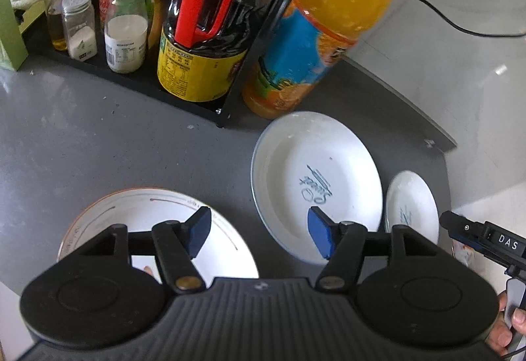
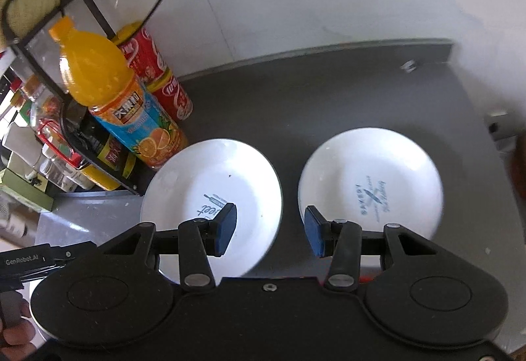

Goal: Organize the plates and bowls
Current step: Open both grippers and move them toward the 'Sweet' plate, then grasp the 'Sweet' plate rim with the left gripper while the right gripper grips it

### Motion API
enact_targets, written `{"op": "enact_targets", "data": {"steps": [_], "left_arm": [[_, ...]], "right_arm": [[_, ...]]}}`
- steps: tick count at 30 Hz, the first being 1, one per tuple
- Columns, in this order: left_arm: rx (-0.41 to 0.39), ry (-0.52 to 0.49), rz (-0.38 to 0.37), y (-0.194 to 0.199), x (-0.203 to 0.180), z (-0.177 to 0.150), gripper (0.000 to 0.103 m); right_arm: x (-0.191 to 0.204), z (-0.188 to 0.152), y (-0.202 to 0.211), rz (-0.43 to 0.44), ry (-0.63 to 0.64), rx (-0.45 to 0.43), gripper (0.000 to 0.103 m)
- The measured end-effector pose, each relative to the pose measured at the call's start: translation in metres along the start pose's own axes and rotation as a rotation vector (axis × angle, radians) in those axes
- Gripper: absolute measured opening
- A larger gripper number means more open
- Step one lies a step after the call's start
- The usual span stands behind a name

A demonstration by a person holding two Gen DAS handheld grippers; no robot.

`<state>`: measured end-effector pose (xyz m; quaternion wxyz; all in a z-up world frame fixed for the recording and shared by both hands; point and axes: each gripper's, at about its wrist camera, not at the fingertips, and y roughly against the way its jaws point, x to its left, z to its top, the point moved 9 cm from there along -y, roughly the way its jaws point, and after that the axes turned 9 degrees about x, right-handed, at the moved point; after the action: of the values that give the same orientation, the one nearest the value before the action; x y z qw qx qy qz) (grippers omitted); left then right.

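Note:
Three white dishes lie on the grey counter [image 1: 98,137]. A brown-rimmed plate [image 1: 138,216] sits under my left gripper's left finger. A blue-printed deep plate [image 1: 315,177] lies in the middle, also seen as the left plate [image 2: 210,177] in the right wrist view. A second blue-printed plate [image 1: 411,200] lies at the far right, showing as the right plate [image 2: 371,177]. My left gripper [image 1: 259,234] is open above the counter between the brown-rimmed and middle plates. My right gripper [image 2: 269,231] is open over the gap between the two blue-printed plates. Neither holds anything.
A black rack [image 1: 184,98] with seasoning bottles and a dark oil jug [image 1: 203,32] stands at the back left. An orange juice bottle [image 1: 315,32] and a red can [image 2: 161,78] stand beside it. A black cable [image 1: 453,22] runs along the white wall. The counter's edge [image 1: 440,137] is at right.

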<state>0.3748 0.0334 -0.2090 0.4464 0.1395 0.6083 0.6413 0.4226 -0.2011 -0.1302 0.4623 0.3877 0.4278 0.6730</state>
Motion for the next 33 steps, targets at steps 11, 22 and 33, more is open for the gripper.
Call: {"op": "enact_targets", "data": {"steps": [11, 22, 33], "left_arm": [[0.0, 0.184, 0.034, -0.038, 0.005, 0.022, 0.059], [0.045, 0.294, 0.058, -0.081, 0.012, 0.027, 0.035], [0.067, 0.361, 0.064, -0.108, 0.015, 0.018, 0.02]], "right_arm": [[-0.002, 0.042, -0.068, 0.095, 0.039, 0.139, 0.046], [-0.007, 0.054, -0.117, 0.09, 0.085, 0.242, 0.043], [-0.01, 0.048, -0.143, 0.08, 0.128, 0.3, 0.03]]}}
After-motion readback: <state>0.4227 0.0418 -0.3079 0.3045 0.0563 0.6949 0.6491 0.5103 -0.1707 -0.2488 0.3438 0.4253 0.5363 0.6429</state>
